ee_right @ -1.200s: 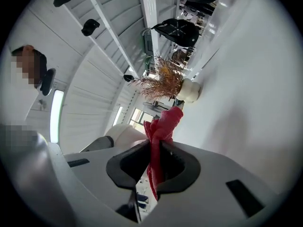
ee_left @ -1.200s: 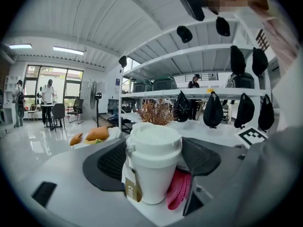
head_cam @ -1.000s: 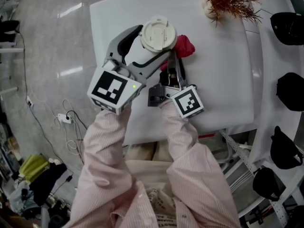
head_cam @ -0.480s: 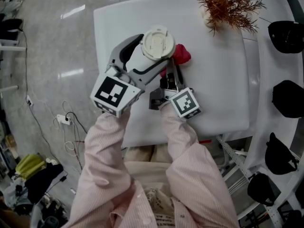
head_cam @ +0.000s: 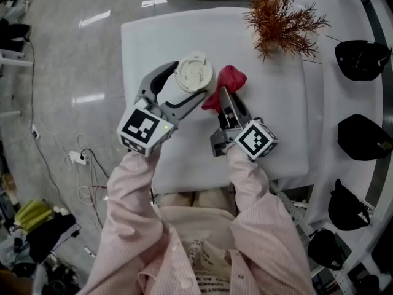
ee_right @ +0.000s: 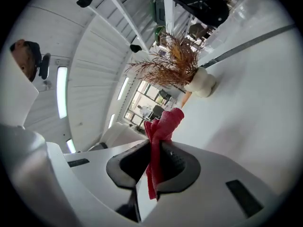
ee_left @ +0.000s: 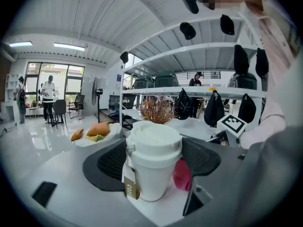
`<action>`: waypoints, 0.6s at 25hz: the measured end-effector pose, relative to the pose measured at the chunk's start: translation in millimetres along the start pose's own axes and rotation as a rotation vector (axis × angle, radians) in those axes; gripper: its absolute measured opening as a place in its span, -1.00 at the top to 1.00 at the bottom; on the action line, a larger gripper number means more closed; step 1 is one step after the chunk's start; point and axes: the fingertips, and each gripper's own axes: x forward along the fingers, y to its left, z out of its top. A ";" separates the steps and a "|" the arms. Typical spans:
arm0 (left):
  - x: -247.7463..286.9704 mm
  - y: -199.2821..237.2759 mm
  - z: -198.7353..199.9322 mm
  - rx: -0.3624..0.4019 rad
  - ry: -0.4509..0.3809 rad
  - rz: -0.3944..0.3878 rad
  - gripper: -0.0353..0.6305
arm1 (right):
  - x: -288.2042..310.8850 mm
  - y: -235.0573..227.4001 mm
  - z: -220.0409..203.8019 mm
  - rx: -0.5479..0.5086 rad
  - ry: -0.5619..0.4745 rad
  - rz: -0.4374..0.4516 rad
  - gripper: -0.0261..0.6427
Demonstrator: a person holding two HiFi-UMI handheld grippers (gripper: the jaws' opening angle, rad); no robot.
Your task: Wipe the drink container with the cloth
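A white table (head_cam: 270, 115) stands on a glossy grey floor, with a rust-coloured dried plant (head_cam: 279, 20) at its far edge and black caps (head_cam: 362, 59) on the shelving to the right. Compared with a second ago, the right gripper (head_cam: 224, 97) has swung out to the right, so its marker cube now sits clear of the left gripper (head_cam: 189, 82), where before the two were packed close together. The cup (head_cam: 194, 72) remains upright on the table, the left gripper's black ribbed jaws closed round it. The red cloth (head_cam: 228, 82), a soft crumpled bunch, is pinched tight in the right gripper's jaws and sits just beside the cup's right side.

From above, only the cup's round white plastic lid shows. The left gripper view reveals its tapered white paper wall (ee_left: 154, 174) and a small brown tag hanging at the left, with the cloth (ee_left: 182, 174) low behind it. The right gripper view shows the cloth (ee_right: 158, 131) standing up from the clamped jaws, and the plant's rounded white pot (ee_right: 201, 85).
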 end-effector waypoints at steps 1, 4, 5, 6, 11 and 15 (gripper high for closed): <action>0.1 -0.1 -0.3 0.000 0.004 0.001 -0.22 | 1.2 5.7 5.5 -0.010 0.031 0.034 0.78; 0.4 0.3 -1.5 -0.005 0.014 0.006 -0.22 | 6.4 25.2 24.1 -0.047 0.100 0.117 0.78; 0.5 0.5 -1.8 -0.008 0.017 0.008 -0.22 | 7.6 29.1 28.6 -0.050 0.120 0.128 0.78; 0.7 0.6 -2.0 -0.011 0.020 0.009 -0.22 | 8.3 31.2 31.9 -0.045 0.140 0.130 0.78; 1.7 0.8 -2.1 -0.020 0.034 0.011 -0.22 | 17.5 46.6 42.0 -0.063 0.226 0.154 0.78; 2.1 0.1 -2.1 -0.029 0.042 0.008 -0.22 | 29.2 57.9 40.3 -0.130 0.313 0.183 0.78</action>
